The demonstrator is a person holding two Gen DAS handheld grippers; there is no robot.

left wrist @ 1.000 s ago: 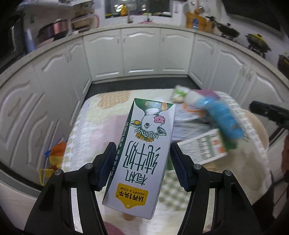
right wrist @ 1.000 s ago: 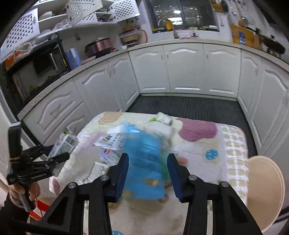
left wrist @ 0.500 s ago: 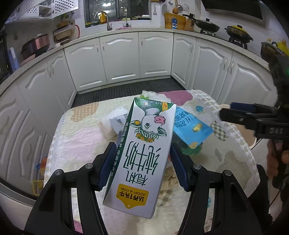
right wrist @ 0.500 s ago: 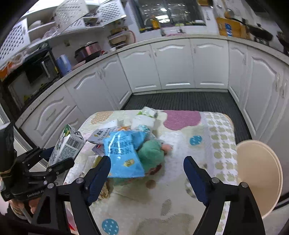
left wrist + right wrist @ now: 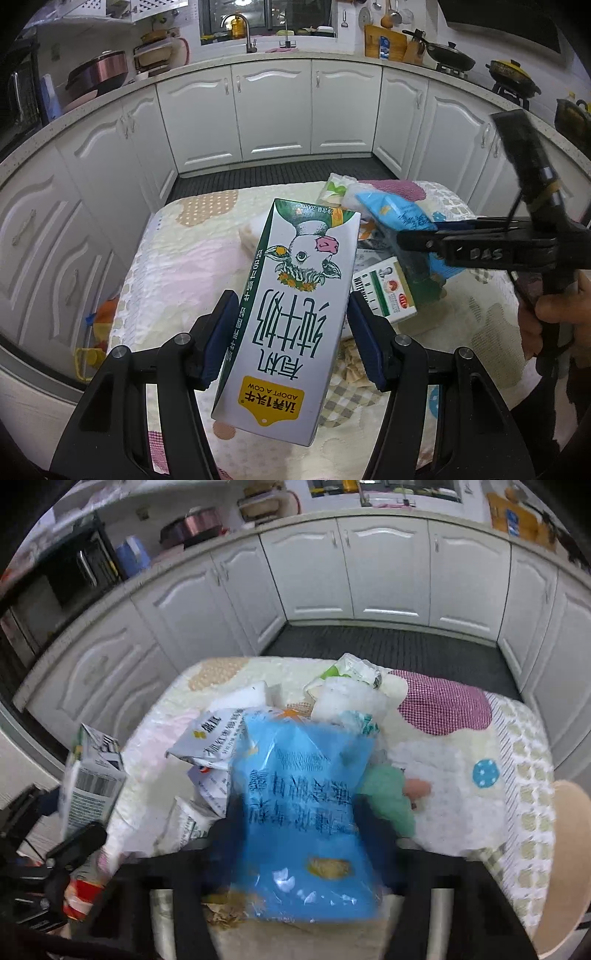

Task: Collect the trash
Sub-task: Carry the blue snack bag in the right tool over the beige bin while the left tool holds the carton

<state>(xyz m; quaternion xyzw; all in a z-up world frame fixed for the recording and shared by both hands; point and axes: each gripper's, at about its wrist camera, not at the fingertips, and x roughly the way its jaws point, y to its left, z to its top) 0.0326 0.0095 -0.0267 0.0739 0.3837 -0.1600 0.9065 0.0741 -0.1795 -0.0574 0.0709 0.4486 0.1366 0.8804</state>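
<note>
My left gripper [image 5: 288,332] is shut on a white and green milk carton [image 5: 291,317] with a cow print, held above the left part of the table. The carton also shows at the left of the right wrist view [image 5: 92,775]. My right gripper [image 5: 299,834] is shut on a blue snack bag [image 5: 303,812], held above a pile of wrappers [image 5: 221,738] in the middle of the table. In the left wrist view the right gripper [image 5: 417,240] reaches in from the right with the blue bag [image 5: 399,214].
The table has a patterned cloth [image 5: 461,775]. A white and green box [image 5: 388,291] and crumpled paper [image 5: 351,365] lie on it. A round wooden stool [image 5: 569,849] stands at the right. White cabinets [image 5: 273,110] surround the room. A bin with colourful bags [image 5: 96,332] is at the lower left.
My right gripper was open above the table half a second ago and is now shut on the blue bag and has lifted it. The left gripper keeps holding the carton.
</note>
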